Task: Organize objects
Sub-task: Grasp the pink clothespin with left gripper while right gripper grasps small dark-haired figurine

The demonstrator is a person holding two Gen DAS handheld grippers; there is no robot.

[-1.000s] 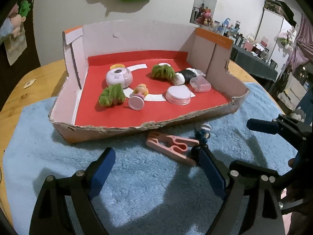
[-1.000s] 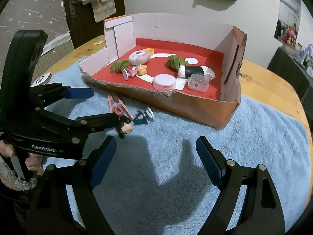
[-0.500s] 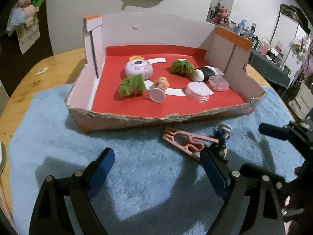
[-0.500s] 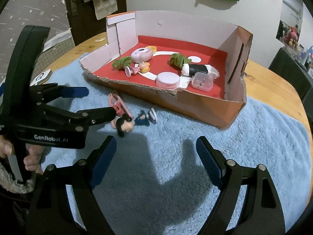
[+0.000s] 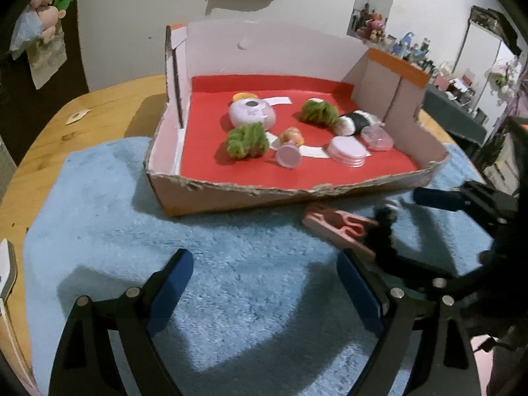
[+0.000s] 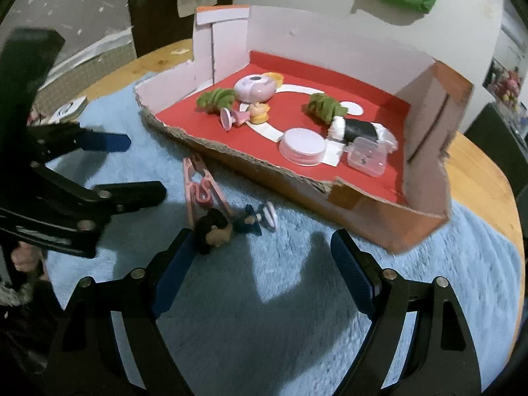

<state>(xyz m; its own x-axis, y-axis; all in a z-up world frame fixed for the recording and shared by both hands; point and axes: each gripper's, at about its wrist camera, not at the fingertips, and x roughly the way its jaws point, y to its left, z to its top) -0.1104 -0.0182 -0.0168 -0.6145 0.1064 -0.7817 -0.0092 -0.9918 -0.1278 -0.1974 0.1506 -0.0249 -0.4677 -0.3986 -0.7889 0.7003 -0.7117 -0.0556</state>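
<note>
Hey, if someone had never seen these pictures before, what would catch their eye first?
Probably the torn cardboard box with its bright red floor, set on a fluffy blue towel and scattered with small toys such as a lilac round case and two green fuzzy bundles. Next, the pink clothespin and dark-haired little figurine lying on the towel before the box, just ahead of the open right gripper.

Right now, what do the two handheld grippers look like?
Both match: the left gripper and right gripper have black angular frames with silver bolt heads and blue pads on the fingers. The left one's side carries white lettering, blurred here. A fuzzy grey cuff shows beneath it.
</note>
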